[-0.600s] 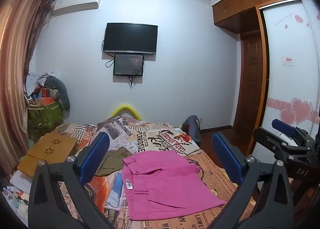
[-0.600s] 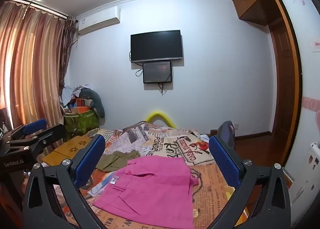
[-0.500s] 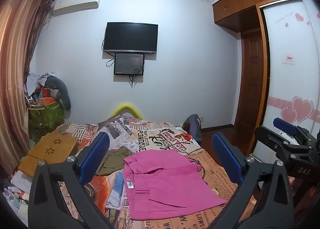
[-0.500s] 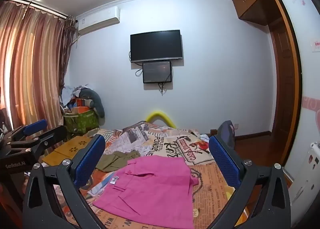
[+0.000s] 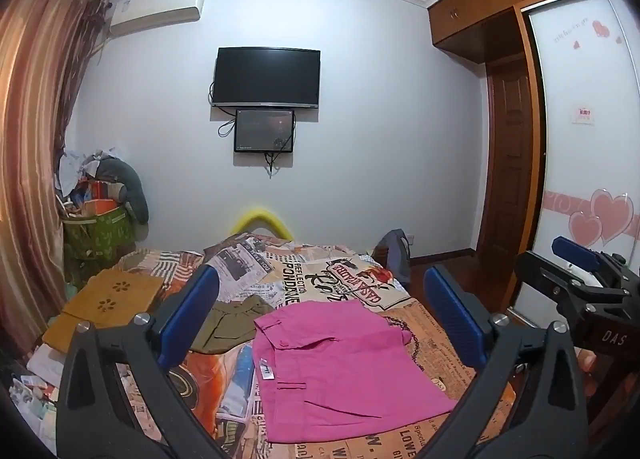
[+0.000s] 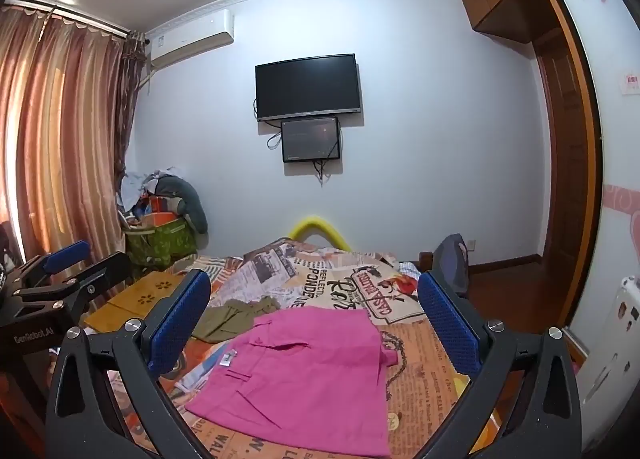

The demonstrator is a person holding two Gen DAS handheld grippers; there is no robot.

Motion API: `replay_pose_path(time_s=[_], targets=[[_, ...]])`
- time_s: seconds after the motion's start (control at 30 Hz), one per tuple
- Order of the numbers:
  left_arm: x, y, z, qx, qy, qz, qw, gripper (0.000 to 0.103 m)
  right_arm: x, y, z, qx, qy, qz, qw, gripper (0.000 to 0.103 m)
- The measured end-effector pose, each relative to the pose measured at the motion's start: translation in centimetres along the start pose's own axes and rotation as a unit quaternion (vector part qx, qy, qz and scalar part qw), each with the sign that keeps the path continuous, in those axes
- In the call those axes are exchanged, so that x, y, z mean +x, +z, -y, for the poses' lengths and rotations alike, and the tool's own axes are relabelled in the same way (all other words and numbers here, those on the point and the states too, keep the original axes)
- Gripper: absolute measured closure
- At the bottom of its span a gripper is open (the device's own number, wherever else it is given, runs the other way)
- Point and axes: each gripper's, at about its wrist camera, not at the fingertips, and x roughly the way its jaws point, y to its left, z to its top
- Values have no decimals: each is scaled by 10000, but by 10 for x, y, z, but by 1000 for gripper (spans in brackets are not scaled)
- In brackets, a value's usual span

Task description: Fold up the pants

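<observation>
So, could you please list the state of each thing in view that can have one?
Left gripper: open, empty, above the bed.
Right gripper: open, empty, above the bed.
Pink pants: lying flat on the bed cover, neither gripper touching them.
Olive garment: crumpled beside the pink pants.
TV: screen dark.
Small monitor: dim.
Curtains: drawn.

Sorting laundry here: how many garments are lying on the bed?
2: pink pants spread flat mid-bed, and an olive garment crumpled just left of them. More may be hidden outside the frame.
</observation>
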Motion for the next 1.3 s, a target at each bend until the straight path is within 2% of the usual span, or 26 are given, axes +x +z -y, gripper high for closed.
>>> replay_pose_path(time_s=[0.3,1.3], targets=[[-3,0,10,178,-7,24,9998,0,3,0,1,34,-21,-53,10000,0],[3,-1,11,156,57,15,9999,0,5,-3,2,58,1,-102,9999,0]])
